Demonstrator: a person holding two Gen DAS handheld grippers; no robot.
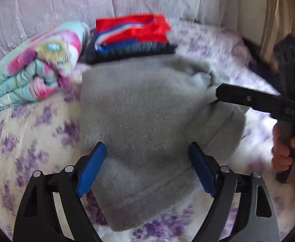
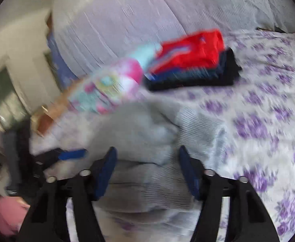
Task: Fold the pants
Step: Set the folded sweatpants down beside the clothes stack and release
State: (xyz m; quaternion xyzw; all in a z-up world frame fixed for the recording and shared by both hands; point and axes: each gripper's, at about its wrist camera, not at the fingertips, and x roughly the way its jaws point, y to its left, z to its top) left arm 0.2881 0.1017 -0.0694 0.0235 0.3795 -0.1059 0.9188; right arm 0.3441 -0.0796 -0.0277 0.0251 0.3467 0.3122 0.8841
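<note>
Grey fleece pants lie folded on a bed with a purple-flowered sheet. My left gripper is open, its blue pads on either side of the pants' near end, just above the cloth. The right gripper reaches in from the right in the left wrist view, near the pants' far right corner. In the right wrist view the right gripper is open over the grey pants, holding nothing. The left gripper's blue pad shows at the left. Both views are blurred.
A stack of folded clothes, red on top of blue and black, lies behind the pants. A folded pastel flowered quilt lies to its left. A pale cushion backs the bed.
</note>
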